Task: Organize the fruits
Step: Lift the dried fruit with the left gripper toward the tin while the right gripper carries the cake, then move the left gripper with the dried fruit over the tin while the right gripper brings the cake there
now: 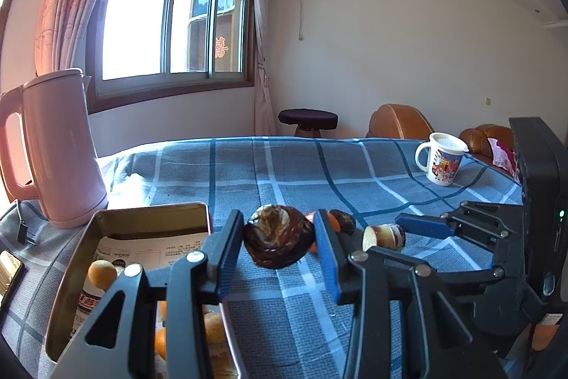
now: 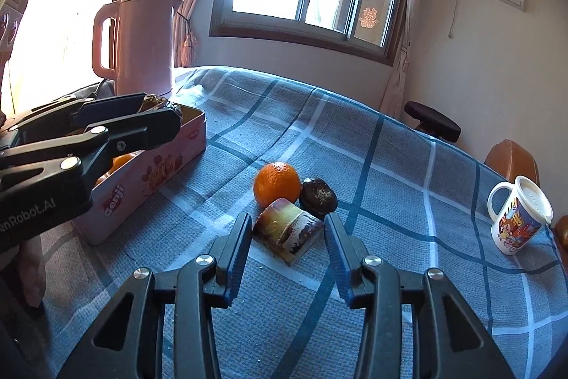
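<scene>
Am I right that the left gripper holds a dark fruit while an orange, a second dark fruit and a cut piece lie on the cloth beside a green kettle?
Nearly: the kettle is pink, not green, as the right wrist view shows. The left gripper does hold a dark fruit, and the orange, second dark fruit and cut piece lie on the cloth.

The left hand-held gripper [image 1: 278, 238] hides most of the tangerine [image 1: 311, 233] behind it.
</scene>
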{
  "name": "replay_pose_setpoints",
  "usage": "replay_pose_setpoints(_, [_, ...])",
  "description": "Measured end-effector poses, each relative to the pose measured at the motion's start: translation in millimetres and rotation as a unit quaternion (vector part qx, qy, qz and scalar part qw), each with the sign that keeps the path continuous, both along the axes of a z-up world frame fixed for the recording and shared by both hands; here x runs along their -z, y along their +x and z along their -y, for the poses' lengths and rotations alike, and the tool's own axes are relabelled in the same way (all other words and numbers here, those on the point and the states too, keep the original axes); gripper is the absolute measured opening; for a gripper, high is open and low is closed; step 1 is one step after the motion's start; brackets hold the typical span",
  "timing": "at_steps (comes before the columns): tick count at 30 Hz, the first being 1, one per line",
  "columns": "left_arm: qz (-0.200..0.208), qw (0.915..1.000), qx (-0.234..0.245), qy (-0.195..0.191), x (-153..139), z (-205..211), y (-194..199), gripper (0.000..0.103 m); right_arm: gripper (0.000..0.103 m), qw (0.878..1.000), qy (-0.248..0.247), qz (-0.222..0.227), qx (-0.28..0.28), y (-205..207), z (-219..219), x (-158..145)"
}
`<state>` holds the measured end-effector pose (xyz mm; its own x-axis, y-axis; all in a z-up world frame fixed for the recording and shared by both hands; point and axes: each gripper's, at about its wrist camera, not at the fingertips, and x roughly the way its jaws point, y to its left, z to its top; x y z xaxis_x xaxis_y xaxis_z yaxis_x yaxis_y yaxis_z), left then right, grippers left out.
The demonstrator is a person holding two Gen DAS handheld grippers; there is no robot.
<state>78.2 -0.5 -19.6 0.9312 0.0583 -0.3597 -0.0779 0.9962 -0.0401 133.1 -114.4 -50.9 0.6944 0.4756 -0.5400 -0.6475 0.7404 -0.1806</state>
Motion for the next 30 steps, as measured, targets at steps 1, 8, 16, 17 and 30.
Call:
replay_pose_setpoints(1, [-0.002,1.0,-0.005,0.002,0.1,-2.0,-0.8,0.042,0.044,1.0,0.003,0.002,-0.002,-1.5,-2.0,-1.2])
replay_pose_setpoints(8, [-0.006,0.9998,-0.019,-0.006,-0.1,-19.7,-9.1,0.042,0.044,1.0,0.011,0.021,-0.015,-13.0,-16.9,-14.3])
replay_pose_setpoints(16, [-0.012,0.9996,-0.027,-0.006,-2.6,-32.9,-16.1,0.042,0.044,0.999,0.012,0.035,-0.036,-21.3,-36.5,-27.5])
replay_pose_setpoints(17, [-0.012,0.9995,-0.028,-0.007,-2.6,-35.0,-17.0,0.042,0.044,0.999,0.012,0.036,-0.039,-21.6,-38.5,-29.1])
replay_pose_setpoints(30, [-0.015,0.9983,-0.056,-0.009,-4.1,-61.8,-28.5,0.042,0.044,0.996,0.014,0.048,-0.072,-31.7,-68.6,-43.2])
